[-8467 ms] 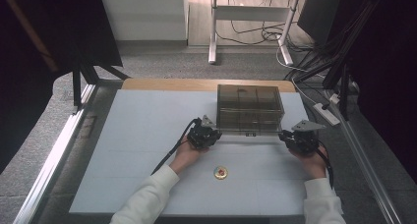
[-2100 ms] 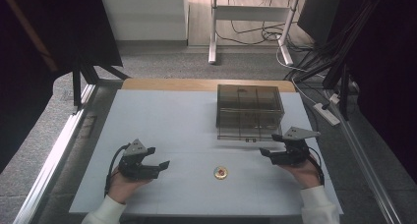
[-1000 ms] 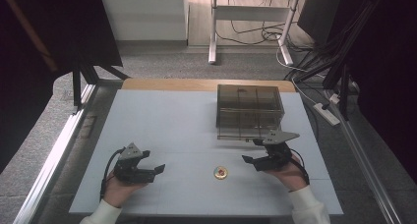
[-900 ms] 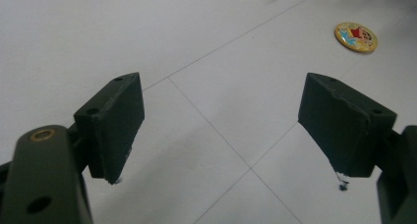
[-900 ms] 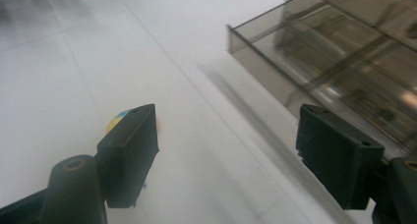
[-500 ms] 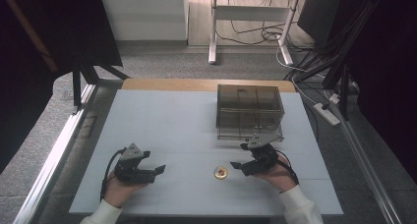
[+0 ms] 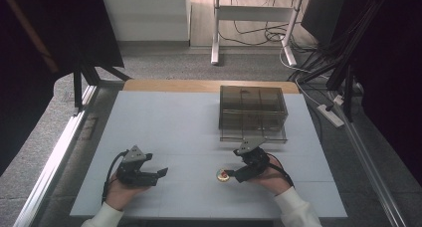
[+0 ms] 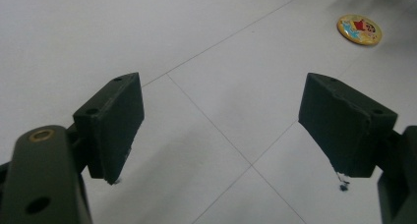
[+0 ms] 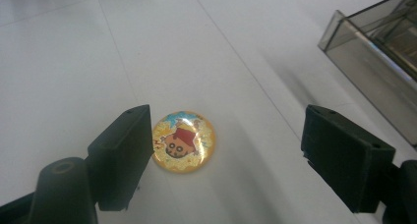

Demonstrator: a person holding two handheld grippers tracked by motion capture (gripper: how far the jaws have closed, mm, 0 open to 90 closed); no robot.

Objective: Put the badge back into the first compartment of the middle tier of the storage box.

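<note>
The round badge (image 9: 183,141) lies flat on the white table (image 7: 164,122), in front of the smoky divided box (image 7: 253,111). The right gripper (image 7: 234,175) is at it, jaws wide and just been opening, one pad beside its edge, nothing pinched. So low and domed, it may skid or flip out. The left gripper (image 7: 161,173) rests wide open, well apart.

yellow cartoon-print badge (image 9: 183,141), smoky grey box (image 7: 253,112).
</note>
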